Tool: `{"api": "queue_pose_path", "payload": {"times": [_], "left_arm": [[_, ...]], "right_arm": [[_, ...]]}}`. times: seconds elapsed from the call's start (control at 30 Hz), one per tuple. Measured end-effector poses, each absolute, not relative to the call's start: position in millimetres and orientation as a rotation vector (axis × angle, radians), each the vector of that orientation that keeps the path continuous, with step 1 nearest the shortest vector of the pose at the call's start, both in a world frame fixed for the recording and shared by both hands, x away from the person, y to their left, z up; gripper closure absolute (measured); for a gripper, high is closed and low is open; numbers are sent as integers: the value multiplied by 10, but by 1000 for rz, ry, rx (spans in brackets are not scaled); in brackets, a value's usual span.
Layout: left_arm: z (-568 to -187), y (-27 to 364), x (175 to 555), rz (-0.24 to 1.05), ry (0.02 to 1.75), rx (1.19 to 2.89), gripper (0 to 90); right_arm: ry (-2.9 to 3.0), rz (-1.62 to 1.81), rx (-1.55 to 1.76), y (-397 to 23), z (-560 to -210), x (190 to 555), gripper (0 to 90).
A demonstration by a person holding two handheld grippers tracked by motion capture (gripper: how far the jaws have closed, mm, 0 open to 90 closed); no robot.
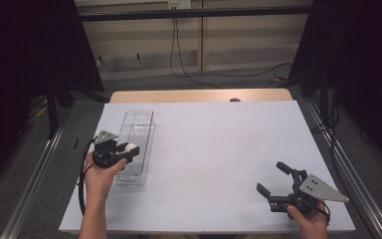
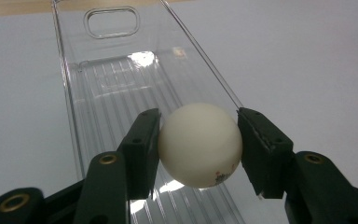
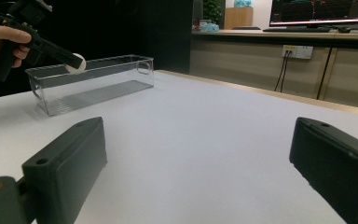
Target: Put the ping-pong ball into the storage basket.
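So the left gripper (image 1: 127, 152) has a white ball (image 1: 131, 147) pinched between its two black jaws, and in the left gripper view you can see both pads pressed flat against the sides of the ball (image 2: 200, 144), which has a small reddish mark low down on it. The ball sits up over the clear plastic bin (image 1: 137, 130), a long narrow tray with a ribbed floor and a cut-out handle slot in its far end wall. From the right gripper view the ball (image 3: 77, 63) looks level with the bin's (image 3: 98, 81) top rim at the near end, held up rather than lying on the floor of it. The bin stands on the left part of the white table sheet (image 1: 219, 149), long side running away from the person. The left hand (image 1: 99, 177) wraps the gripper's handle from below. Over on the other side, well apart from all that, the right gripper (image 1: 271, 179) rests low near the table's front right corner with its jaws spread wide and nothing between them, just bare white surface.
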State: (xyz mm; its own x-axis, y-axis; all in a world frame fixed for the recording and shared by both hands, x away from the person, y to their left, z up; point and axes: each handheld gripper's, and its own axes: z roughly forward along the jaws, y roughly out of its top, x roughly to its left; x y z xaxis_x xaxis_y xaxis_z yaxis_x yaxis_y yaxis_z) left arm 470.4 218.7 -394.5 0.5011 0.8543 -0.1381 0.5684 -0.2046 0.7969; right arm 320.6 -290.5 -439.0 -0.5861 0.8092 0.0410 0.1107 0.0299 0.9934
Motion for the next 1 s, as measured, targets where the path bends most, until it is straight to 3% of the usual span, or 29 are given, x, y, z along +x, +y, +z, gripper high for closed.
{"api": "queue_pose_path", "payload": {"times": [0.47,1.0], "left_arm": [[-3980,2177,4718,447,1178,1894,498],[-3961,2182,4693,474,1185,1854,343]], "right_arm": [[1751,1609,938,-2905,-4391,3208,35],[1752,1607,939,-2909,-4388,3205,35]]}}
